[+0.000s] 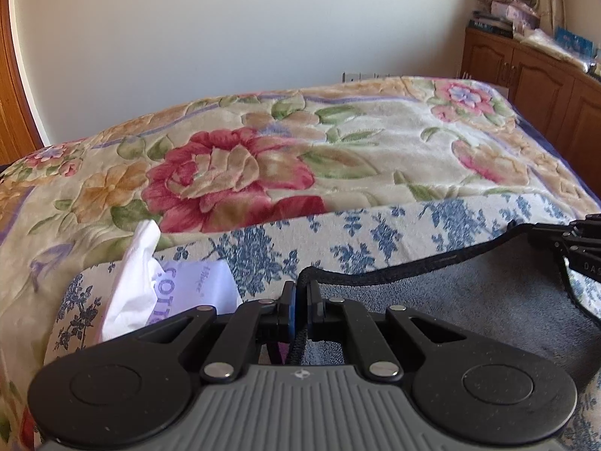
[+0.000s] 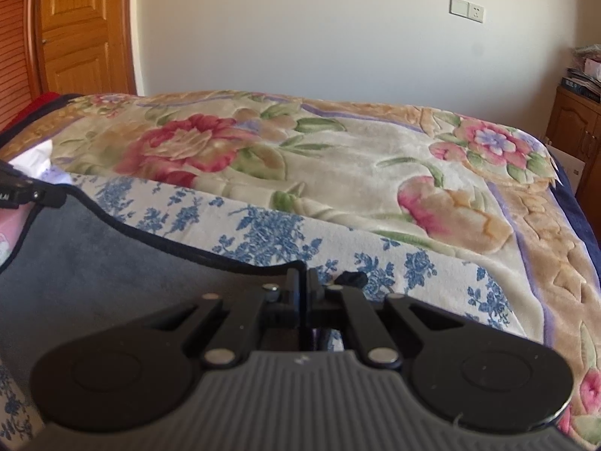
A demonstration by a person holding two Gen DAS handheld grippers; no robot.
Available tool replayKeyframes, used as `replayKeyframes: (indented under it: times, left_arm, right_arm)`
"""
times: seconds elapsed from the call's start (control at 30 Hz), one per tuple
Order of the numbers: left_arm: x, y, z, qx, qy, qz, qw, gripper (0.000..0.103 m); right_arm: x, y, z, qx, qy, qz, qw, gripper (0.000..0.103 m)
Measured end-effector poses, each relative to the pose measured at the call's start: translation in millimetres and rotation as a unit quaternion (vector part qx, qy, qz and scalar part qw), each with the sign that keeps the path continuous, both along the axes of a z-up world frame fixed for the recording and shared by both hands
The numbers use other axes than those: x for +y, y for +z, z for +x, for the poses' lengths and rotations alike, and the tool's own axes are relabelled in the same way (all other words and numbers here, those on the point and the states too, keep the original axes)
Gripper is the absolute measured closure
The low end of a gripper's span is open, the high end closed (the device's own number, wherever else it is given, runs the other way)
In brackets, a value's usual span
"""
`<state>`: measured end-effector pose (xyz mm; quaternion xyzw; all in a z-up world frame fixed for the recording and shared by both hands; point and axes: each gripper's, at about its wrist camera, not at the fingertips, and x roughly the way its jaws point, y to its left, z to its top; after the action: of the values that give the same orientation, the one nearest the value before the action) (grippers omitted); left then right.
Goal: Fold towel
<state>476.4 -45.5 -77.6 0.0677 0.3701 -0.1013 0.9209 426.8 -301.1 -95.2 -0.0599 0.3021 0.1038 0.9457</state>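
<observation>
A grey towel (image 1: pixel 469 293) with a black hem is held up by two corners over a blue-flowered sheet (image 1: pixel 375 233). My left gripper (image 1: pixel 299 297) is shut on the towel's left corner, with the hem pinched between its jaws. My right gripper (image 2: pixel 302 285) is shut on the towel's right corner; the grey towel (image 2: pixel 94 263) stretches off to the left in that view. The right gripper also shows at the right edge of the left wrist view (image 1: pixel 578 240). The left gripper shows at the left edge of the right wrist view (image 2: pixel 22 191). The towel's lower part is hidden.
A floral blanket (image 1: pixel 300 150) covers the bed beyond the sheet. A white tissue pack (image 1: pixel 165 289) lies left of my left gripper. A wooden cabinet (image 1: pixel 533 75) with clutter stands at the right, a wooden door (image 2: pixel 79 30) at the left.
</observation>
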Motion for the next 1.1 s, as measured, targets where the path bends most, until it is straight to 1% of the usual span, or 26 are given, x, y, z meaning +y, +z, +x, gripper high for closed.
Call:
replayKeyframes:
  times: [0.03, 0.07, 0.1, 0.13, 0.17, 0.2, 0.27, 0.33, 0.4, 0.43, 0.47, 0.5, 0.53, 0.6, 0.63, 0.73, 0.9, 1.1]
  left_arm:
    - [0.1, -1.5, -0.1, 0.002, 0.001, -0.002, 1.0000, 0.095]
    - [0.6, -2.9, -0.4, 0.003, 0.001, -0.005, 1.0000, 0.085]
    - [1.0, -3.7, -1.1, 0.004, 0.000, -0.010, 0.9999, 0.062]
    - [1.5, -3.9, -2.3, 0.000, -0.001, -0.017, 0.9999, 0.049]
    - [2.3, -3.1, -4.5, -0.007, 0.002, -0.022, 0.9997, 0.030]
    - [3.3, -2.0, -6.5, -0.015, 0.010, -0.024, 0.9995, 0.026]
    - [4.2, 0.4, -7.9, -0.017, 0.021, -0.031, 0.9992, 0.026]
    - [4.2, 2.8, -9.7, -0.017, 0.024, -0.037, 0.9989, 0.024]
    - [3.5, 6.6, -14.1, -0.027, 0.029, -0.035, 0.9986, 0.016]
    - [3.4, 8.8, -16.1, -0.032, 0.032, -0.034, 0.9984, 0.015]
    - [3.3, 11.1, -17.7, -0.035, 0.036, -0.033, 0.9982, 0.012]
    - [3.4, 13.4, -19.0, -0.037, 0.039, -0.033, 0.9980, 0.010]
    - [4.0, 15.7, -19.7, -0.038, 0.044, -0.032, 0.9978, 0.009]
    - [3.9, 20.8, -23.4, -0.042, 0.053, -0.029, 0.9973, 0.006]
    - [3.7, 23.6, -25.7, -0.043, 0.055, -0.027, 0.9972, 0.005]
    - [1.8, 31.9, -34.2, -0.051, 0.051, -0.022, 0.9972, 0.001]
    - [-3.5, 45.4, -49.3, -0.049, 0.039, -0.023, 0.9978, 0.001]
    - [-13.1, 61.9, -72.4, -0.055, 0.029, -0.018, 0.9979, 0.001]
  right_arm:
    - [-0.4, -1.1, 0.3, 0.001, -0.001, 0.001, 1.000, 0.097]
    - [0.0, -2.0, 0.0, 0.001, -0.003, 0.000, 1.000, 0.089]
    - [1.3, -2.4, -0.7, 0.001, -0.001, -0.005, 1.000, 0.072]
    - [3.0, -2.6, -2.4, -0.003, 0.002, -0.012, 1.000, 0.061]
    - [4.5, -2.5, -4.3, -0.008, 0.004, -0.015, 1.000, 0.042]
    - [4.5, -1.7, -6.5, -0.013, 0.005, -0.011, 1.000, 0.039]
    - [3.0, 0.7, -8.5, -0.012, 0.007, 0.004, 1.000, 0.038]
    - [2.7, 2.9, -10.9, -0.013, 0.004, 0.012, 1.000, 0.035]
    - [4.1, 5.2, -15.1, -0.017, 0.004, 0.011, 1.000, 0.032]
    - [4.7, 6.5, -17.6, -0.018, 0.004, 0.011, 1.000, 0.031]
    - [4.7, 8.4, -20.3, -0.019, 0.003, 0.012, 1.000, 0.029]
    - [4.6, 10.3, -23.2, -0.020, 0.002, 0.014, 1.000, 0.022]
    - [4.5, 12.6, -26.3, -0.022, 0.002, 0.016, 1.000, 0.018]
    - [4.6, 17.7, -33.9, -0.031, 0.006, 0.019, 0.999, 0.003]
    - [4.7, 20.7, -38.3, -0.036, 0.008, 0.020, 0.999, 0.000]
    - [4.2, 28.5, -47.7, -0.037, 0.009, 0.030, 0.999, 0.000]
    - [10.0, 41.2, -65.1, -0.037, 0.014, 0.028, 0.999, 0.000]
    - [11.5, 58.0, -85.7, -0.038, 0.005, 0.039, 0.999, 0.000]
